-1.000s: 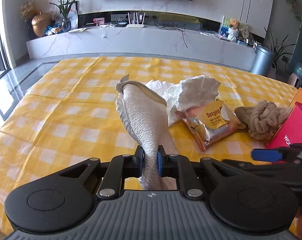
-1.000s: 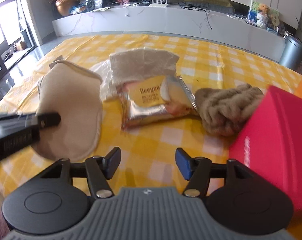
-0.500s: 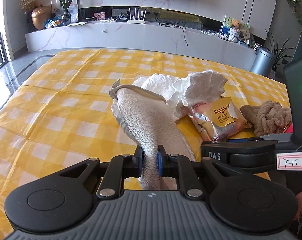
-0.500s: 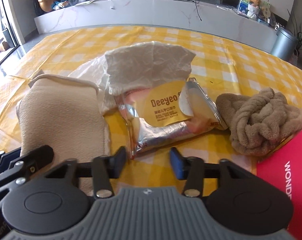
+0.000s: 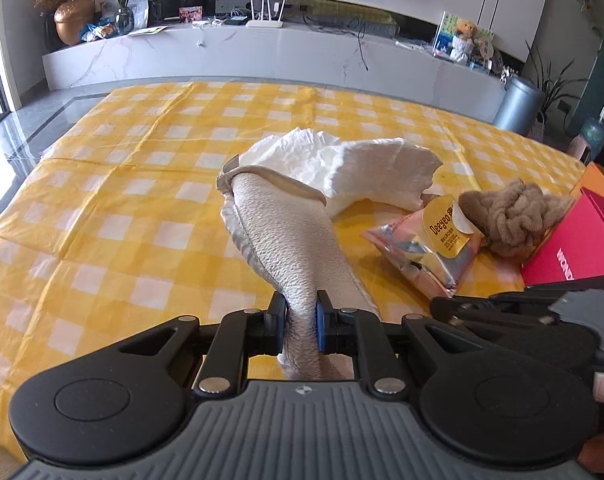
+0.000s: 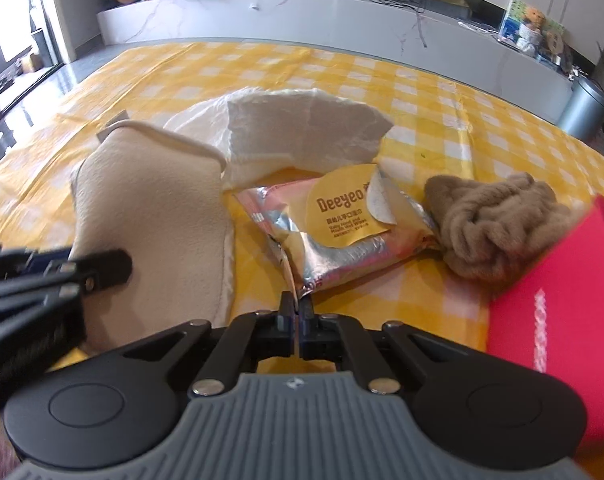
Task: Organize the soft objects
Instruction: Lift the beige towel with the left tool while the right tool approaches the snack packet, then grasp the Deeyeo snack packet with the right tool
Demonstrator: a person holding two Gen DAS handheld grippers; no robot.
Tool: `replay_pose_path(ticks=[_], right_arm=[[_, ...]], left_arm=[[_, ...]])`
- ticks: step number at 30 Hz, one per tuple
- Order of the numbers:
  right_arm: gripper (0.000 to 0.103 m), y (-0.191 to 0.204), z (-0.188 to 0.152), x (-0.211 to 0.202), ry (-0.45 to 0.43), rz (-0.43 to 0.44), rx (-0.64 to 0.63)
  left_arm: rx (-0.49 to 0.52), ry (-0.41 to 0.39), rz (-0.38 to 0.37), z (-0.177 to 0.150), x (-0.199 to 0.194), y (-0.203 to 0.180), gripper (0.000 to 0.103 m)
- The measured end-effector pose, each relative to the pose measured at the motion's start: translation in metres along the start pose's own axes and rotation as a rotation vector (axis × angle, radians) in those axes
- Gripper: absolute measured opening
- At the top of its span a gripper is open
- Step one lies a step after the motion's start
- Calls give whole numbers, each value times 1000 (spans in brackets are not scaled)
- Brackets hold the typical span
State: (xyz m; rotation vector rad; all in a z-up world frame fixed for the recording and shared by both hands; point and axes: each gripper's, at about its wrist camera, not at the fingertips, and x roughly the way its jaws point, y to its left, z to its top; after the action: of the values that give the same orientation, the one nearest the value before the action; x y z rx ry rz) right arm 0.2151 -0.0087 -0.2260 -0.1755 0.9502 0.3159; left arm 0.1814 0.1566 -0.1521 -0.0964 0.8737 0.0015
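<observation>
Wipes pack — between mitt, knotted rope.

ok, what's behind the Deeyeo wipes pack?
Behind the wipes pack, a crumpled white tissue sheet lies on the yellow checked tablecloth; its near edge looks tucked under the pack. What lies beneath the sheet is covered.

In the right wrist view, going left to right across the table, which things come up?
Left gripper → beige cloth → wipes pack → knotted rope → red box.
</observation>
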Motion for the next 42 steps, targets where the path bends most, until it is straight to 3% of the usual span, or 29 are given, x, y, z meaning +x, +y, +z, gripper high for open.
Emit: replay_pose_path(ticks=[8,13,17,18,19,21,25,29,32,35,42], right_arm=[[0,-14,-58,-51,66,114,-101],[1,-38,-95,-71,118,88,-82],[9,-57,-113,-81,130,64,-4],[17,-59,-115,-84,120,60,19],[38,-62,-115,-87,112,65,40],[58,-62,-114,-93,77,81,80],[69,-63,-101,-92,17,73,182],[69,-68,-87,-70,26,79,324],[77,-64,-78,-53,43,59,356],[77,-61,-77,-44,52,55,350],[60,-63,-82,-44,29,73,282]], left_arm=[[12,83,-45,-24,-36,-13,16],[64,101,-51,-38,-50,-33,16],[87,101,-71,-44,-58,-46,16],[92,100,-71,-45,-59,-49,16],[96,99,-70,-46,-59,-52,16],[108,94,-54,-47,-58,-56,17],[101,89,-24,-46,-55,-54,16],[80,91,-27,-44,-51,-49,16],[78,92,-36,-43,-48,-48,16],[77,94,-45,-43,-43,-47,16],[73,90,-64,-43,-41,-46,16]])
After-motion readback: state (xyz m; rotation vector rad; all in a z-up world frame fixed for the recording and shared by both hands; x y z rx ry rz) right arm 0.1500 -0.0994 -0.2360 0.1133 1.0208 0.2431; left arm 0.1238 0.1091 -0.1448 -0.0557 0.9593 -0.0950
